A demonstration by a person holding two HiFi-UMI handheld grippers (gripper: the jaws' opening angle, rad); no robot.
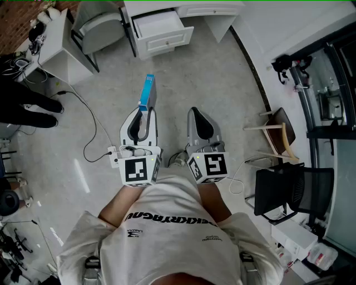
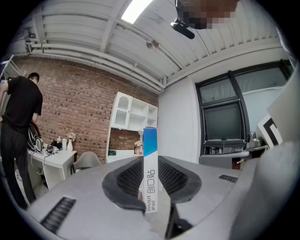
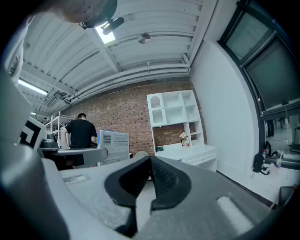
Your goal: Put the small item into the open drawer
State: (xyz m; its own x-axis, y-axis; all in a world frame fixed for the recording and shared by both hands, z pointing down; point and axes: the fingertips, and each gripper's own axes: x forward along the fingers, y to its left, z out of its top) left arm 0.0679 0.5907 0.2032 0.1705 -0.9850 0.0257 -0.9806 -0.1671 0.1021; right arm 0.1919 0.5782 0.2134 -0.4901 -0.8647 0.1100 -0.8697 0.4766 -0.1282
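One blue-white box (image 1: pixel 147 89) in L claw (image 1: pixel 146 112), R claw (image 3: pixel 149 163) shut

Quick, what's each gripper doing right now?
Left gripper: shut on the slim blue-and-white box.
Right gripper: shut, nothing between its jaws.

Head view is evenly and brightly lit, diffuse; only soft shadows are cast on the floor (image 1: pixel 222 83). A green fringe is seen along the 12 o'clock edge. Both gripper views are heavily fisheyed, with black vignette round the rim. A strip light (image 2: pixel 136 9) is blown out at 12 in the left gripper view, a lamp (image 3: pixel 105 32) flared at 11 in the right. Box (image 2: pixel 150 178) print is rendered sharp. Left gripper (image 2: pixel 151 161) and right gripper (image 3: pixel 150 161) bodies are soft near the lens at 6. Windows (image 2: pixel 225 122) are seen dark at 3.
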